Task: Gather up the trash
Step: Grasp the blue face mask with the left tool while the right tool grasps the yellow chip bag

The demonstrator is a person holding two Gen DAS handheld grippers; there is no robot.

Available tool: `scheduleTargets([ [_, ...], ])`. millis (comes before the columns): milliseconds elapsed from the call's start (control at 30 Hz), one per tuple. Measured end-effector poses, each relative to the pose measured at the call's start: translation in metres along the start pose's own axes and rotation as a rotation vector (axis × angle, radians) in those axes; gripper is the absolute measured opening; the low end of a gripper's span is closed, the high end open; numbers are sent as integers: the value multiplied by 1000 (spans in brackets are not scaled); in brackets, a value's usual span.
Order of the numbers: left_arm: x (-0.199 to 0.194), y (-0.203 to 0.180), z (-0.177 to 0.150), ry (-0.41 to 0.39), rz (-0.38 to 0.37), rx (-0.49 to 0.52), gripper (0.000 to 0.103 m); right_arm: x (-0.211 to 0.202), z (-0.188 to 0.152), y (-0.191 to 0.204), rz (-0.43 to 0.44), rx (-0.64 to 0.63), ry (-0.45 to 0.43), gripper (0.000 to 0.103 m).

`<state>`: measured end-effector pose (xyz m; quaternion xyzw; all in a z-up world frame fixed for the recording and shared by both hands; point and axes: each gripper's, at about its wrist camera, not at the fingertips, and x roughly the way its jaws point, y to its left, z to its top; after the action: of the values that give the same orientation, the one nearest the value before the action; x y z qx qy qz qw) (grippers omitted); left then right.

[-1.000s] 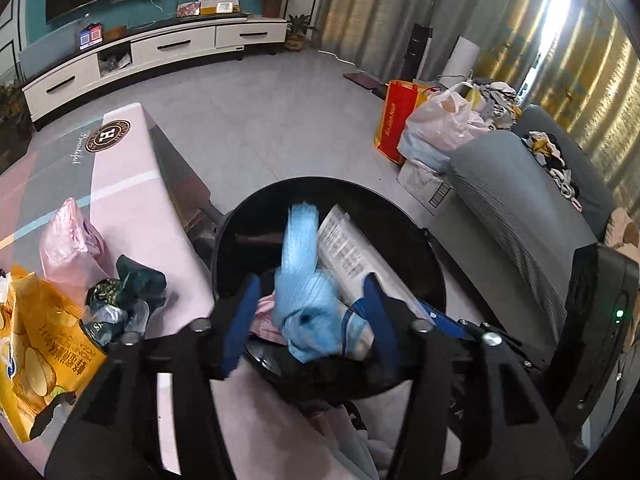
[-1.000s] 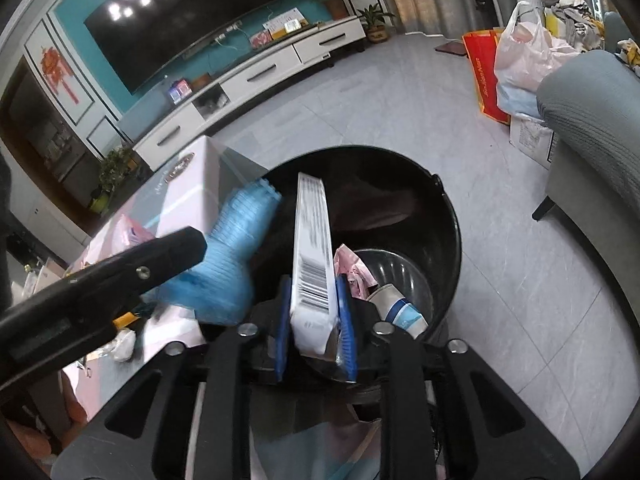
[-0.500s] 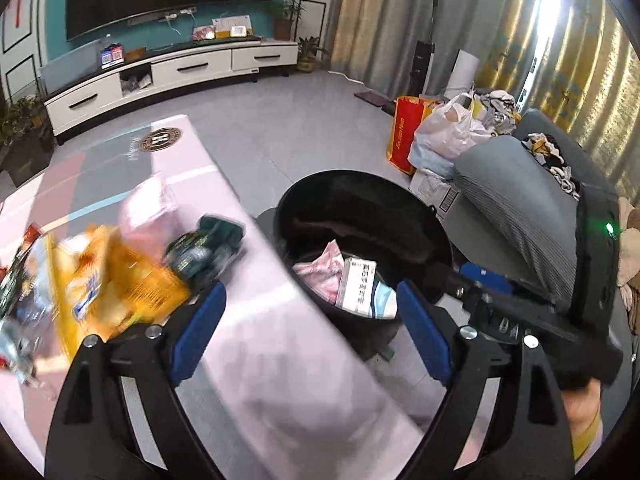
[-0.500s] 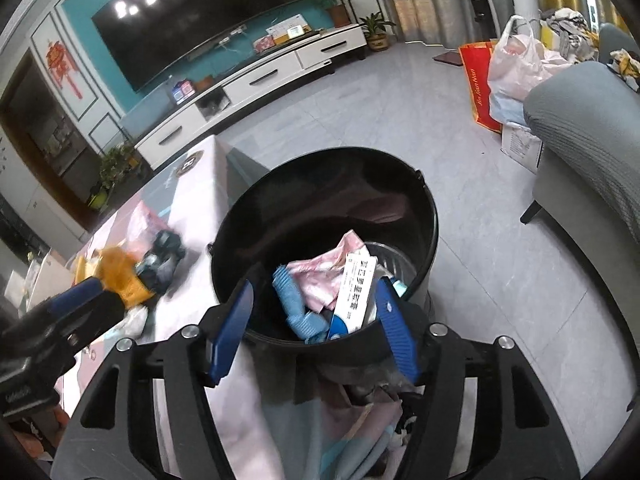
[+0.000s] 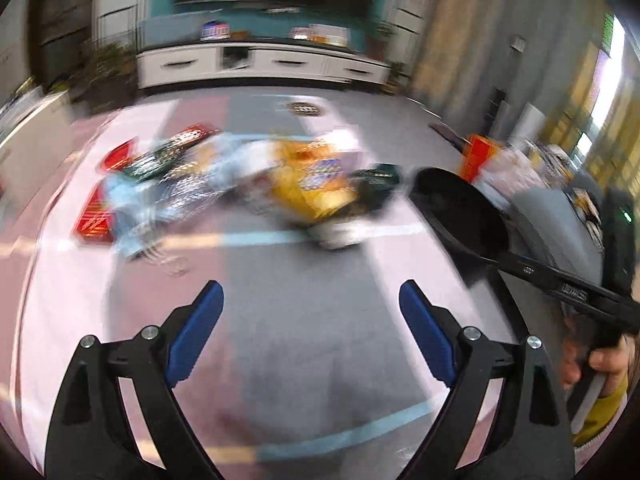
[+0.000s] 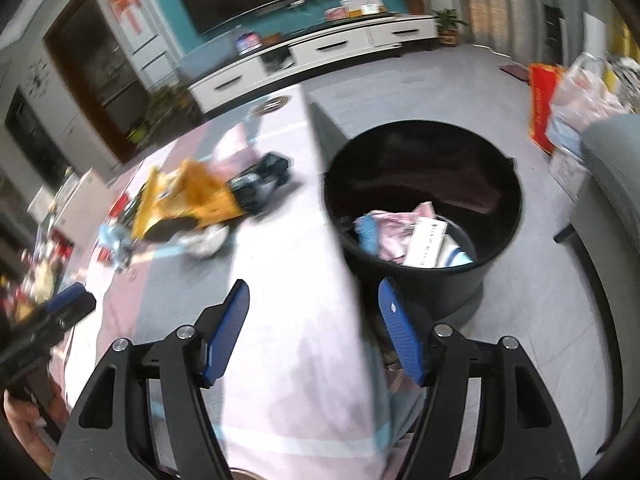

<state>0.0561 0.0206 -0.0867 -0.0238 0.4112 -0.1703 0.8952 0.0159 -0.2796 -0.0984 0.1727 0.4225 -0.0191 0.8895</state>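
On the far left of the desk (image 5: 280,320), in the blurred left wrist view, lie red wrappers (image 5: 94,216) and pale blue and silvery packets (image 5: 160,196); the smear is heavy, so what exactly each piece is I cannot tell. Next along sits a yellow snack bag (image 6: 188,200), with a white crumpled scrap (image 6: 206,240) just in front of it and a dark green wrapper (image 6: 260,180) touching its right end. All of this trash is still on the desk, well apart from both grippers. The left gripper (image 5: 310,332) hangs over bare cloth with its fingers (image 5: 194,332) spread wide and nothing between them. The right gripper (image 6: 314,336) hovers above the desk's right edge; its jaws are opening, and they too are empty. Further right, on the floor just beside the desk, stands the black bin (image 6: 424,208), which already holds a pink wrapper (image 6: 394,236), a white printed carton (image 6: 428,240) and something pale blue. So the job looks partly done: several pieces are binned, but by my reckoning the larger share of the litter remains on the desk, and the next step would be reaching back toward the yellow bag cluster.
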Motion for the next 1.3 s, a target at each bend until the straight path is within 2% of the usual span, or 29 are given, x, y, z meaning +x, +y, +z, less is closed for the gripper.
scheduleTargets([
  [100, -10, 44, -15, 2, 82, -107, 90, 5, -1, 21, 21, -42, 19, 66],
  [300, -20, 106, -36, 7, 146, -274, 89, 15, -3, 61, 58, -140, 29, 66],
  [433, -21, 125, -45, -2, 137, -330, 89, 23, -4, 94, 54, -250, 7, 66],
  [567, -15, 137, -43, -20, 104, -363, 89, 34, 0, 135, 13, -417, -61, 66],
  [733, -2, 140, -25, -56, 62, -363, 89, 59, 4, 172, -75, -605, -141, 66],
  [800, 6, 141, -13, -79, 53, -357, 89, 70, 9, 179, -106, -643, -164, 66],
  [1000, 28, 148, 13, -131, 24, -360, 89, 106, 13, 198, -200, -751, -172, 66],
  [1100, 37, 152, 21, -154, 31, -356, 88, 121, 8, 206, -269, -824, -183, 57],
  [1167, 44, 153, 28, -162, 54, -340, 85, 129, 6, 207, -305, -849, -181, 45],
  [1300, 58, 147, 40, -171, 105, -289, 80, 135, 5, 208, -332, -872, -190, 29],
])
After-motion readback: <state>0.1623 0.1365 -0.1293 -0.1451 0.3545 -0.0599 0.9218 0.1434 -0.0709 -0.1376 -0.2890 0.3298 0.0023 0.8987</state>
